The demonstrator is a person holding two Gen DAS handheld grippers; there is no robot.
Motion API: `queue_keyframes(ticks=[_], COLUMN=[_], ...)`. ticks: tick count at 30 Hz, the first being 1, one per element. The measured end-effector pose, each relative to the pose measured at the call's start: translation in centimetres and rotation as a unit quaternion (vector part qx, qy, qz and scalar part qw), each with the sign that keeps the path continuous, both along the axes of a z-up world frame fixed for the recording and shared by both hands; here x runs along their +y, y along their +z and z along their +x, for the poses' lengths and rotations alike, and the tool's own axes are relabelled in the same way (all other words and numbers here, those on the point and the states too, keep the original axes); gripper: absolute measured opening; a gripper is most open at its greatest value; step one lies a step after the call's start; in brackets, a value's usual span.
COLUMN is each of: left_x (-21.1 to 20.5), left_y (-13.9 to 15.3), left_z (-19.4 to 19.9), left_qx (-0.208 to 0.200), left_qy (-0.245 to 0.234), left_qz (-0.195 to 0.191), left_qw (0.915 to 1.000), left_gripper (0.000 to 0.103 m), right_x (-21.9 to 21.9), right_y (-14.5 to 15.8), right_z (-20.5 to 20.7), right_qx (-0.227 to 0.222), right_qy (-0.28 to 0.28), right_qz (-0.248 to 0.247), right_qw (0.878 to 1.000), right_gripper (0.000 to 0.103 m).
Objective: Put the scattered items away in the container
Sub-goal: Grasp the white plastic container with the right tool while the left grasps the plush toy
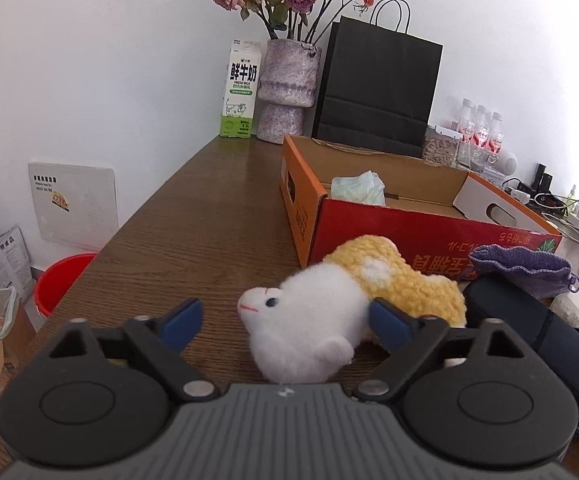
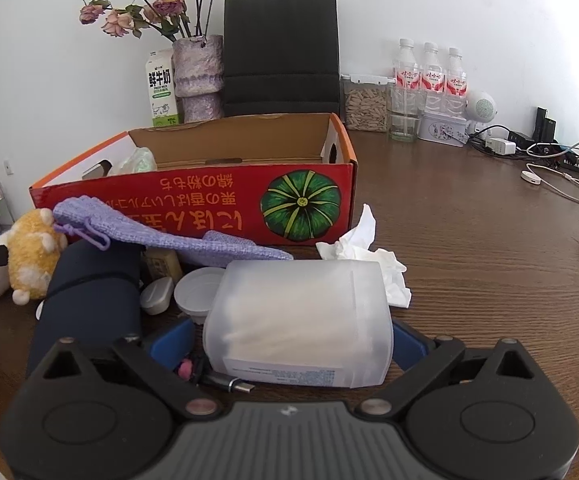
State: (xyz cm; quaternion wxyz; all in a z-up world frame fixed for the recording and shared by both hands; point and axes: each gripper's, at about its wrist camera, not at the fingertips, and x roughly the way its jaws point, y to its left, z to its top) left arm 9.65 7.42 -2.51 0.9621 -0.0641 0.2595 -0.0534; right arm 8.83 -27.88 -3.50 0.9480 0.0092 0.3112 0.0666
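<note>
A white and yellow plush toy (image 1: 329, 312) lies on the brown table (image 1: 193, 216), just near of the red cardboard box (image 1: 429, 236) it probably belongs in. The left claw (image 1: 285, 320) stands partly open around its white head, one pad at the neck, the other clear. To the right, the right claw (image 2: 289, 340) straddles a frosted plastic tub (image 2: 301, 320); whether its pads press I cannot tell. The box's open top leaves room for dropping things in.
</note>
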Motion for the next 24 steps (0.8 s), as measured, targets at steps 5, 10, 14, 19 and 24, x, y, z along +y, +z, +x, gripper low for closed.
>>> queue_keyframes(ticks=[5, 10, 14, 19, 24], left_x=[-0.3, -0.6, -1.0, -1.4, -1.8], left_y=[0.2, 1.0, 1.9, 3.1, 4.3], left_z=[-1.4, -2.6, -3.3, -4.0, -4.7], left_qx=[-0.008, -0.024, -0.038, -0.057, -0.083], left_qy=[-0.007, 0.007, 0.013, 0.024, 0.033], left_qz=[0.001, 0.011, 0.017, 0.025, 0.037], left_qw=[0.9999, 0.9996, 0.9990, 0.9977, 0.9953], left_gripper=[0.054, 0.051, 0.050, 0.048, 0.046], right_x=[0.1, 0.1, 0.0, 0.0, -0.2], right_y=[0.2, 0.8, 1.1, 1.6, 2.3], right_z=[-0.6, -1.2, -1.6, -2.0, -2.5], right_qx=[-0.010, -0.027, -0.034, -0.043, -0.058], right_qy=[0.007, 0.005, 0.005, 0.004, 0.001], right_qz=[-0.002, -0.003, -0.002, 0.000, 0.001], right_qw=[1.000, 1.000, 0.999, 0.999, 0.998], right_gripper=[0.088, 0.087, 0.087, 0.087, 0.086])
